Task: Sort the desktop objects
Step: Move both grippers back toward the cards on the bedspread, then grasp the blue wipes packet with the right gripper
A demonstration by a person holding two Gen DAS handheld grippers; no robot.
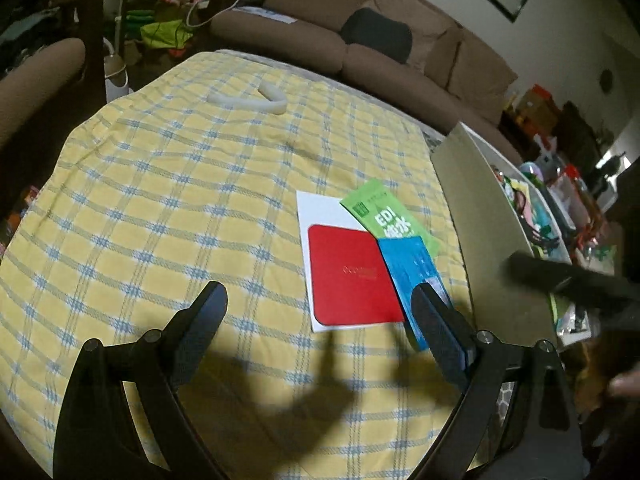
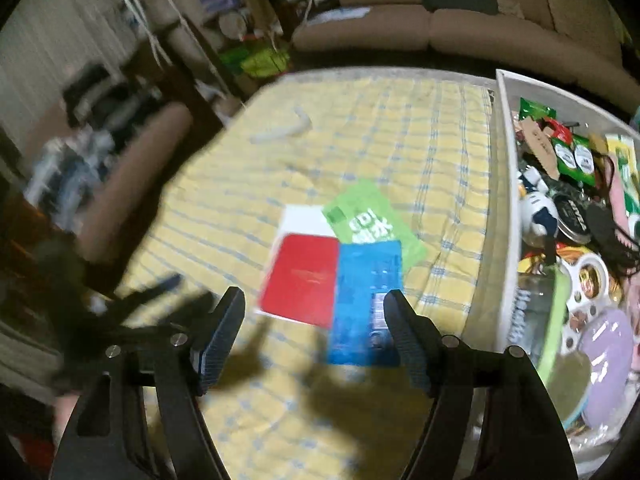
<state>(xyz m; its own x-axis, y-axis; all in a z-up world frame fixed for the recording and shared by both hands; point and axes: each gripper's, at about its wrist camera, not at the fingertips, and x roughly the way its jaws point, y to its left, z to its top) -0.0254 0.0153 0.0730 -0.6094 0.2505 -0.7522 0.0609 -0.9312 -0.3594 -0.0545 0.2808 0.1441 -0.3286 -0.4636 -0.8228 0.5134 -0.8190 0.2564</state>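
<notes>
On the yellow checked tablecloth [image 1: 160,208] lie a white card with a red panel [image 1: 348,276], a blue packet [image 1: 416,272] overlapping its right edge, and a green packet [image 1: 384,212] behind them. They also show in the right wrist view: red panel [image 2: 304,276], blue packet [image 2: 364,300], green packet [image 2: 368,224]. A white curved band [image 1: 260,100] lies at the far side of the table. My left gripper [image 1: 320,304] is open and empty above the cloth, just before the cards. My right gripper [image 2: 314,306] is open and empty, over the blue packet's near end.
A white box [image 2: 504,168] full of several small items stands at the table's right side; its cardboard wall [image 1: 476,208] shows in the left wrist view. A brown sofa [image 1: 400,40] runs behind the table. A brown chair [image 2: 132,184] stands at the left.
</notes>
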